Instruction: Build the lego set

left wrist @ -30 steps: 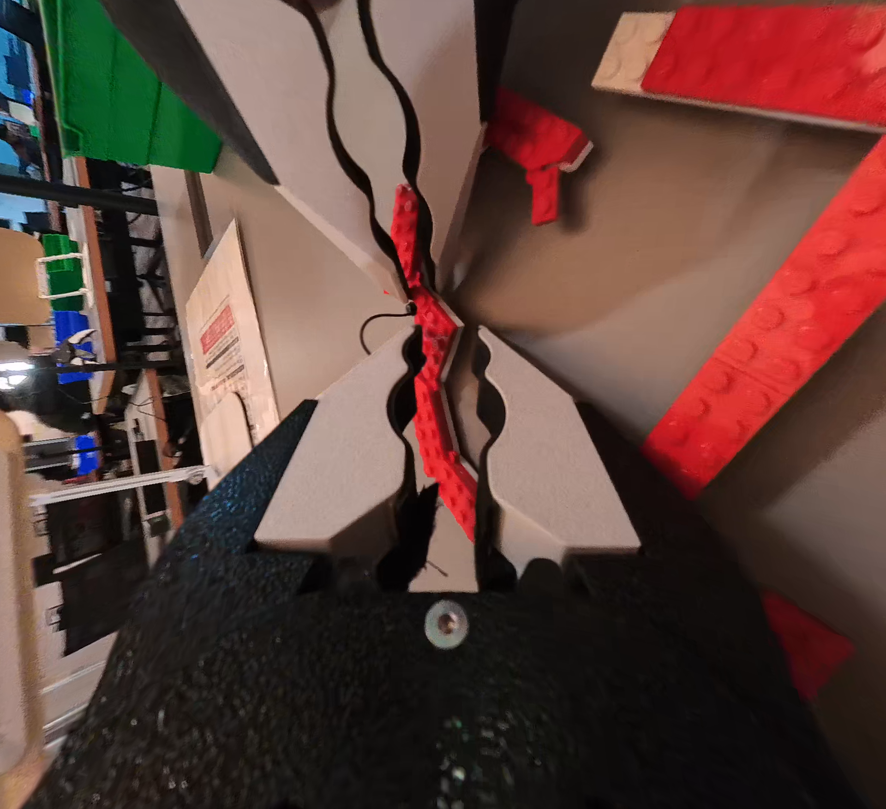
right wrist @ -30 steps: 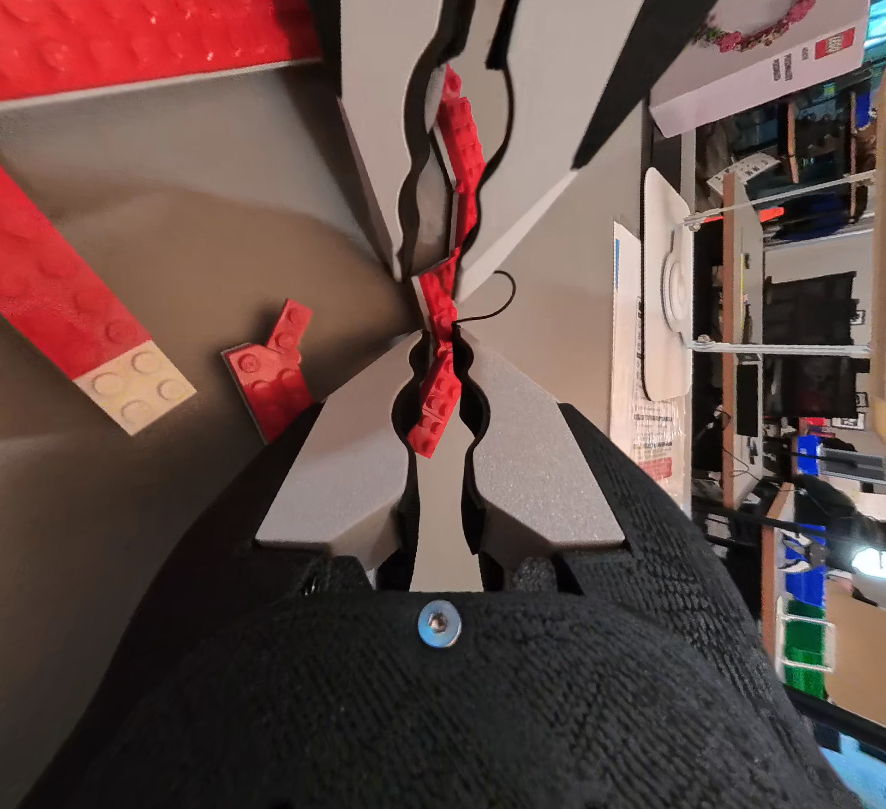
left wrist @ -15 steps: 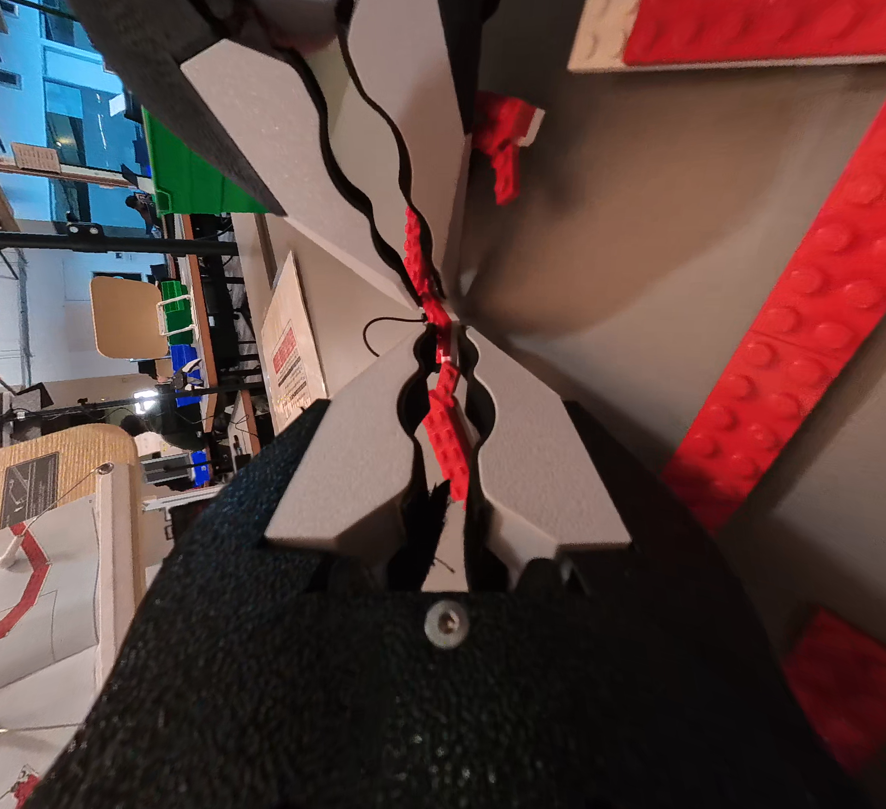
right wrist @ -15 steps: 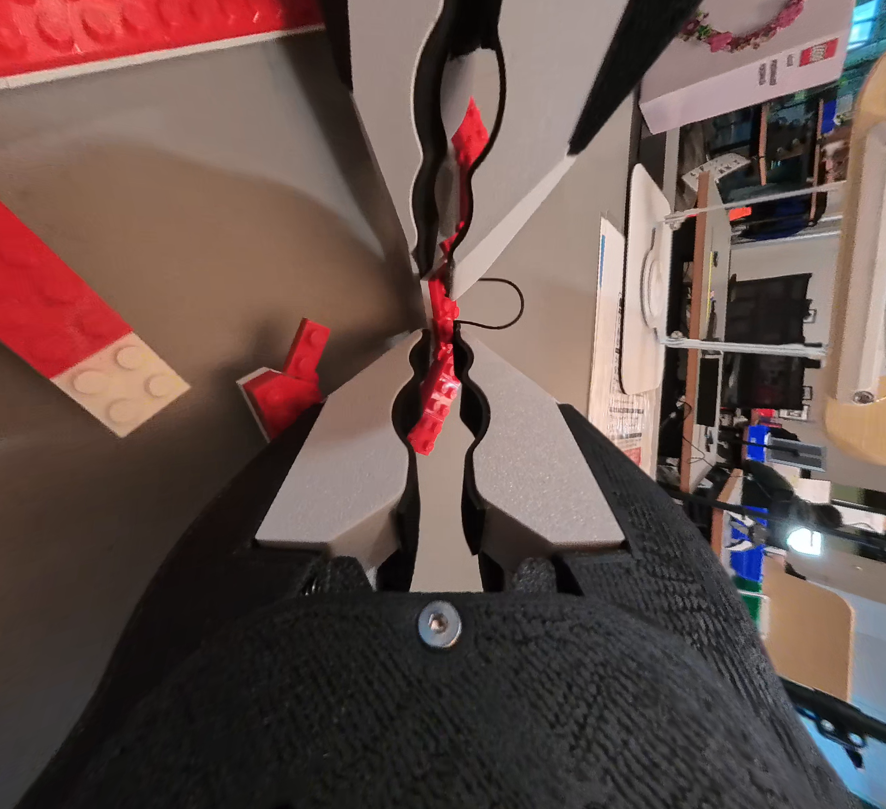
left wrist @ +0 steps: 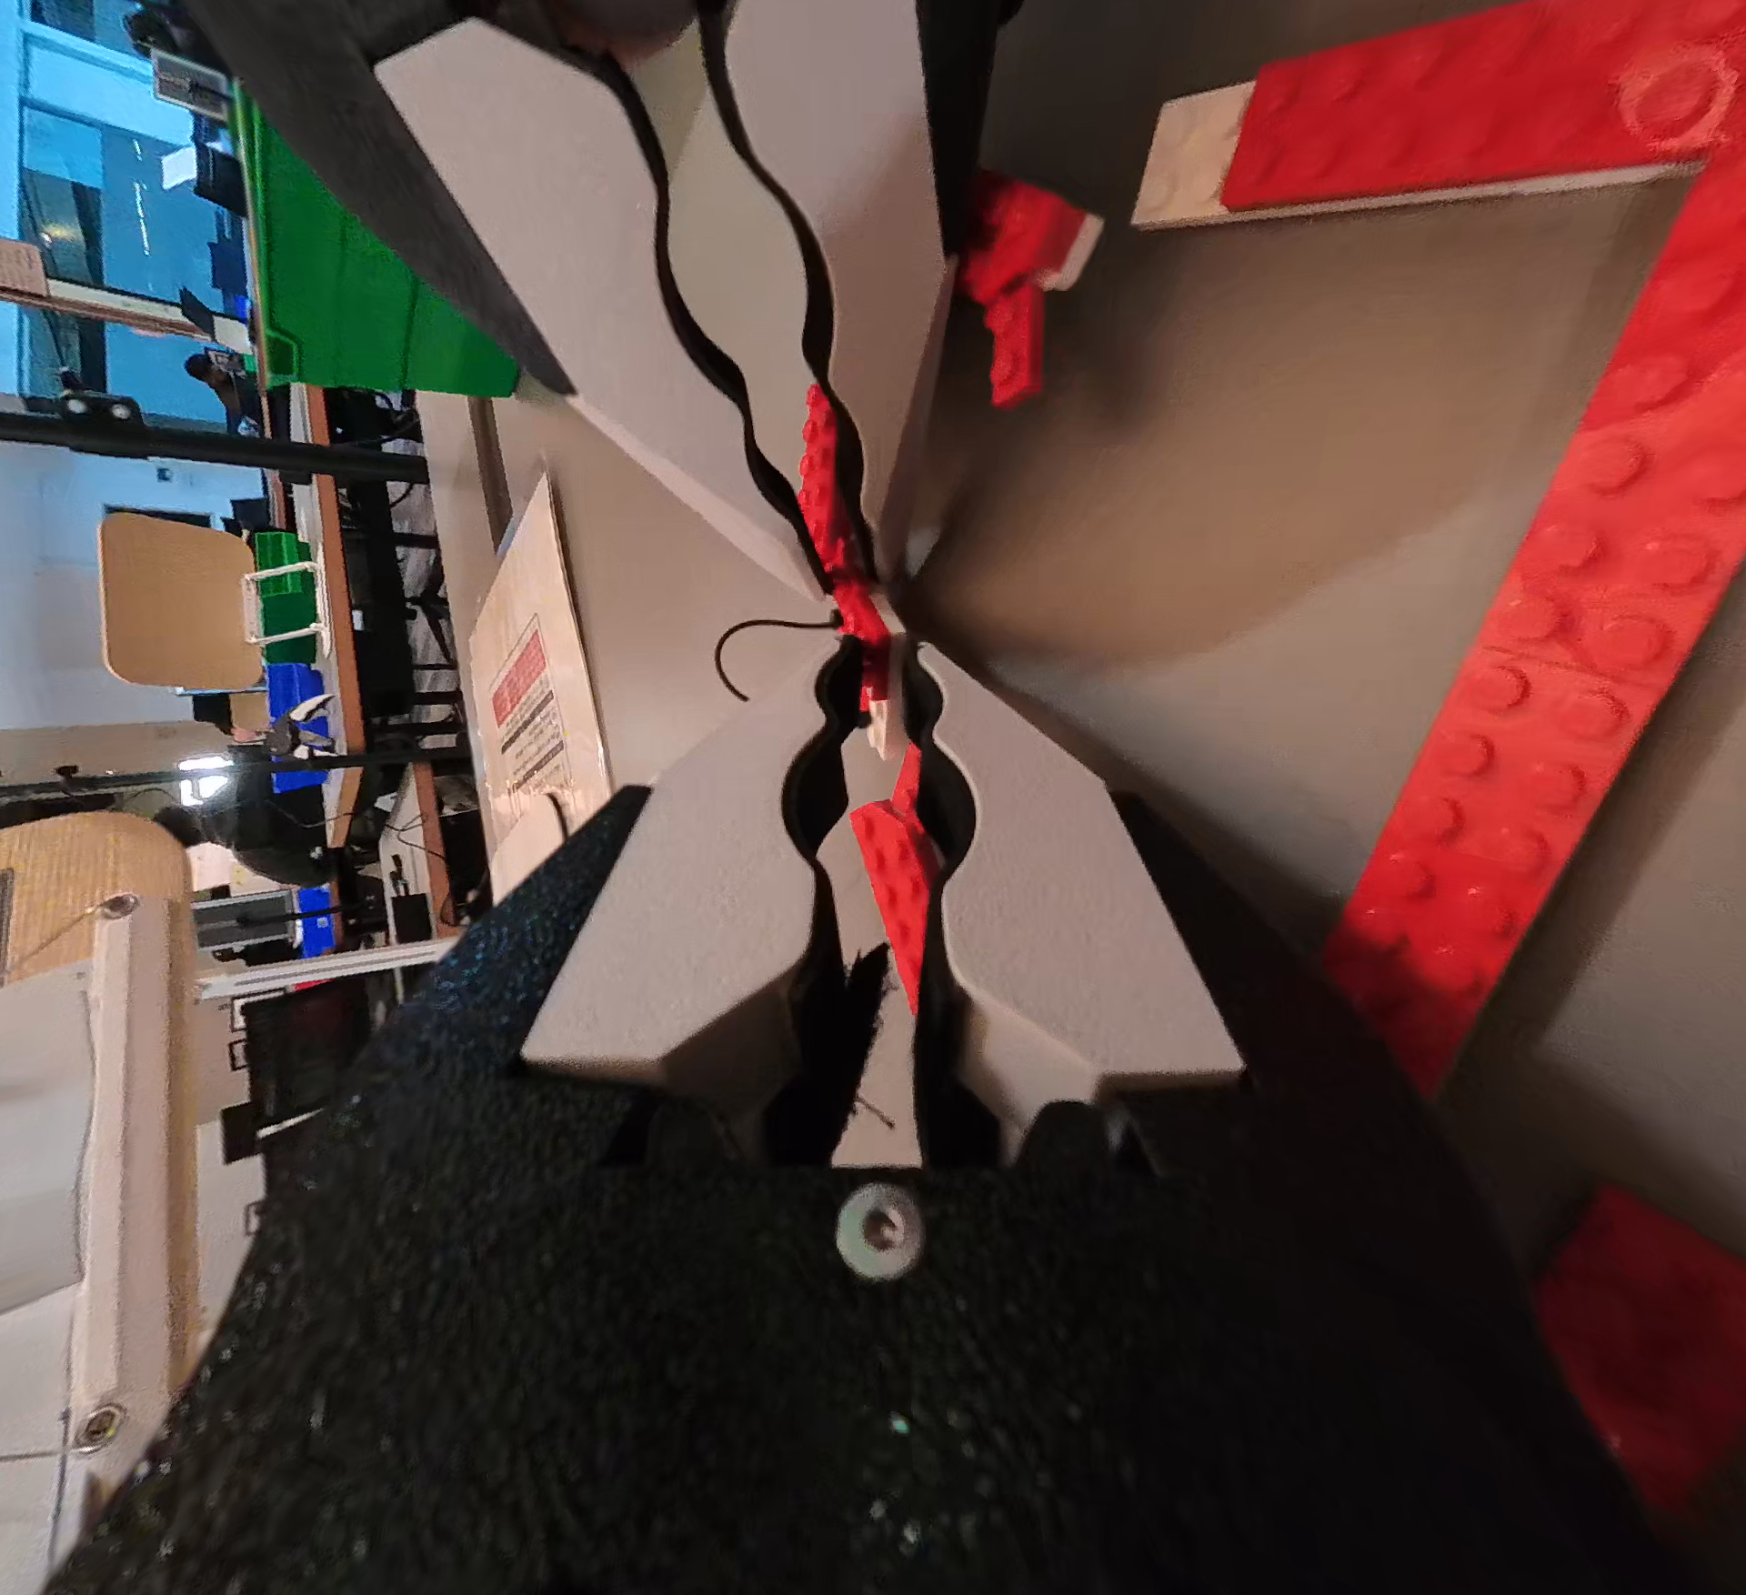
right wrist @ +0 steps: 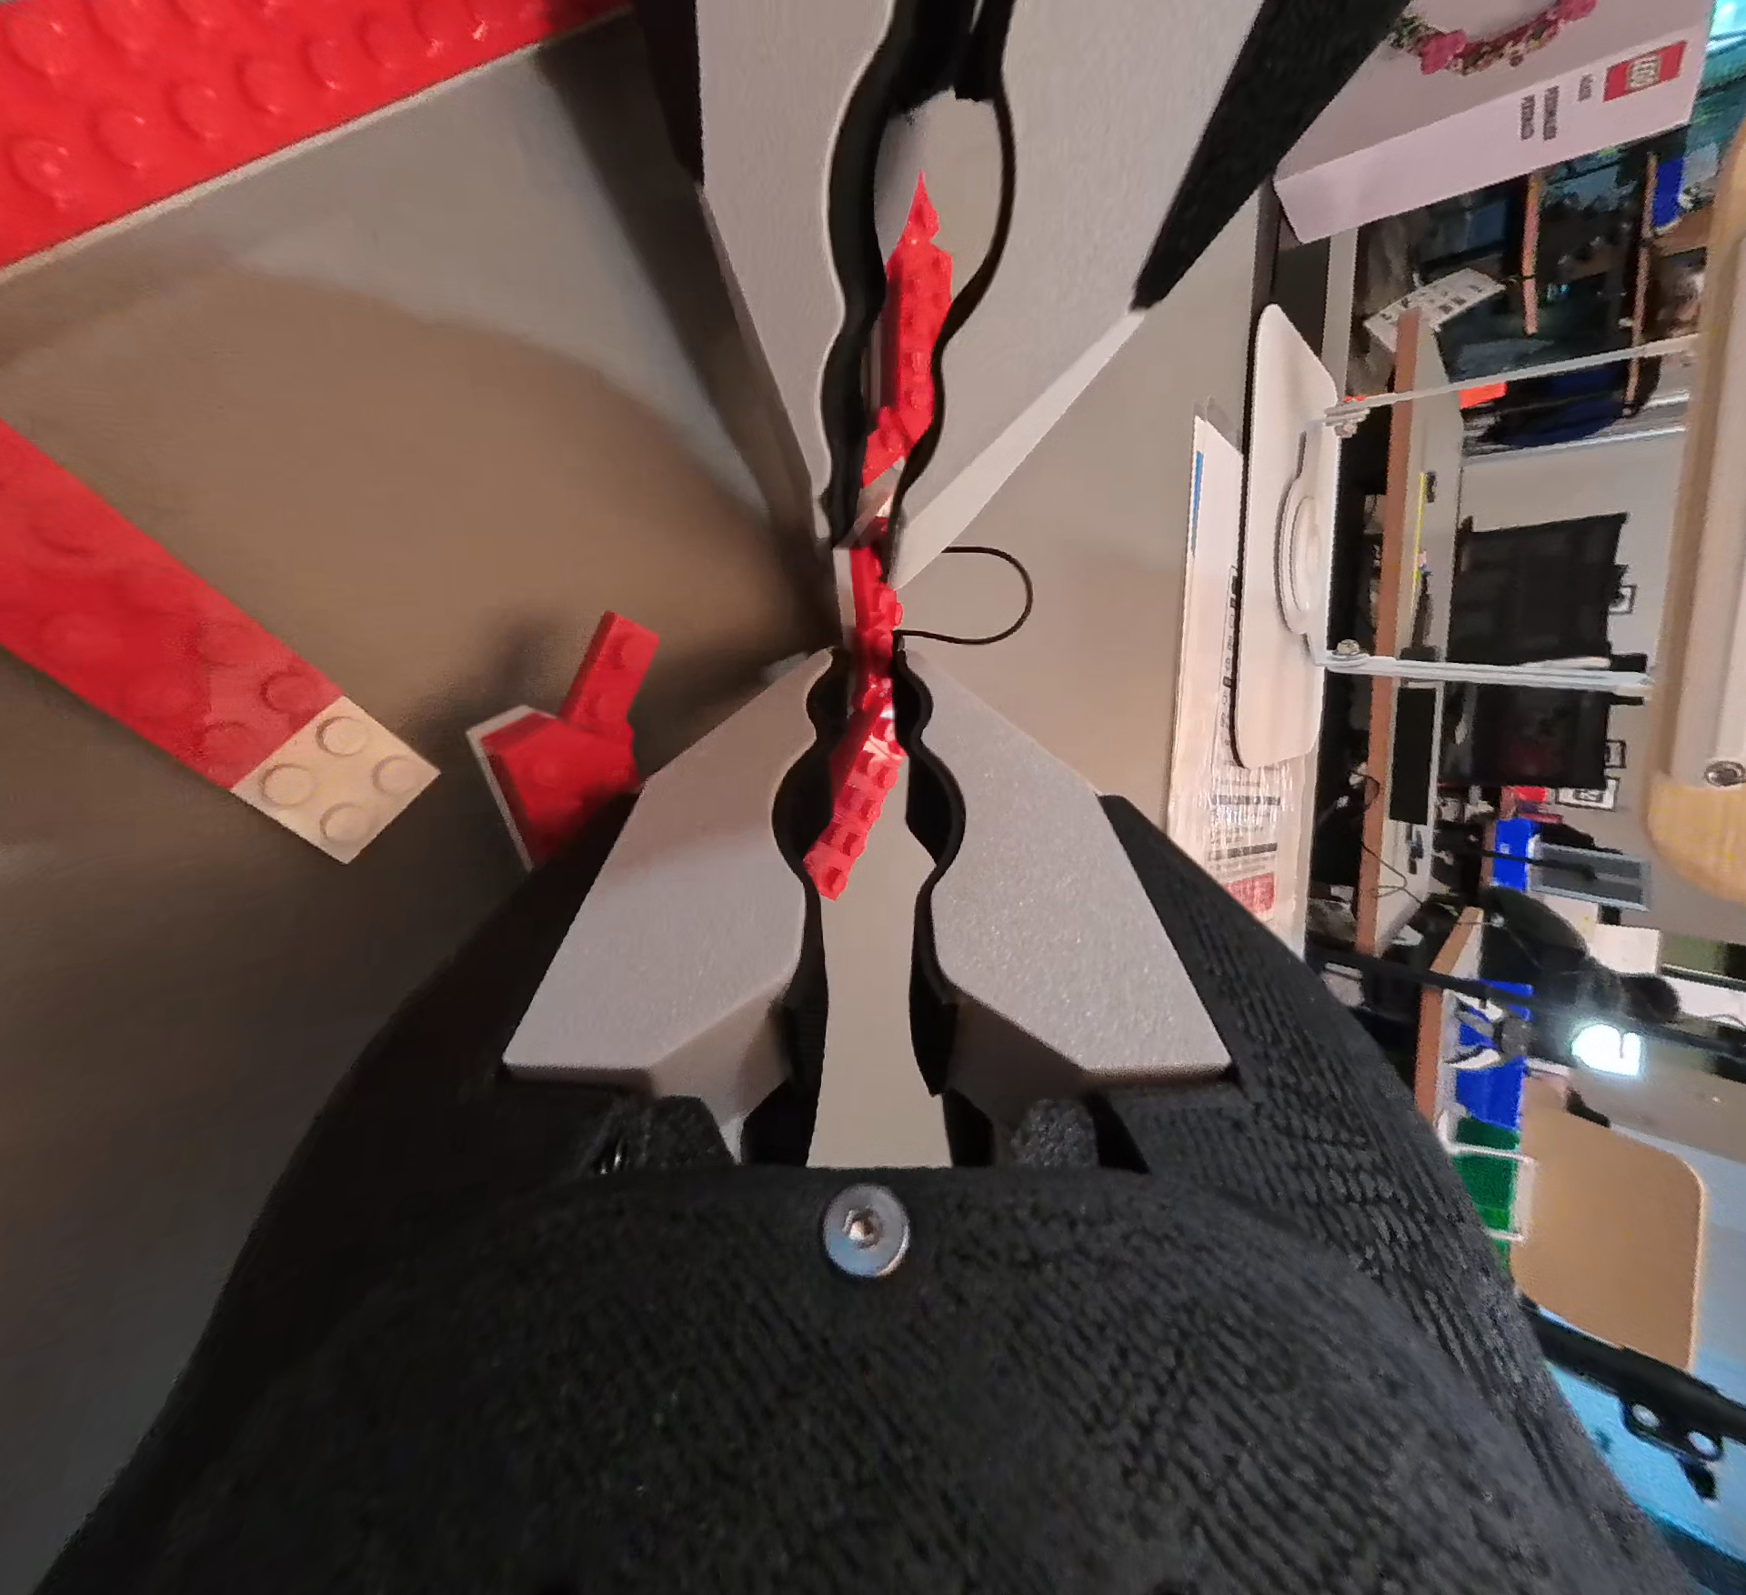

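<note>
Facing each other tip to tip, the two grippers meet at frame centre in both wrist views, each clenched on a red lego piece. In the left wrist view, the left gripper (left wrist: 874, 671) pinches a thin red plate (left wrist: 898, 869) edge-on between its grey fingers (left wrist: 699, 898); a small white part shows on it just behind the tips. The right gripper (left wrist: 855, 577) enters from the top of that frame, its jaws closed on a second red plate (left wrist: 822, 482), and the two plates touch where the fingertips meet. The right wrist view shows the same contact mirrored: the right gripper (right wrist: 864, 652) holds its studded red plate (right wrist: 855, 794) tilted between the pads, while the left gripper (right wrist: 864, 529) comes down from the top centre with its plate (right wrist: 912, 340). A thin black loop (right wrist: 992, 595) curls out just right of the junction. Below on the grey tabletop (right wrist: 331, 435) lie two long red strips (right wrist: 236, 57), one ending in a white plate (right wrist: 335, 780) at left centre, and a small red assembly (right wrist: 576, 747) sits near the lower fingers. A booklet (right wrist: 1512, 38) lies at upper right; a green bin (left wrist: 350, 293) is visible at upper left in the left wrist view.
</note>
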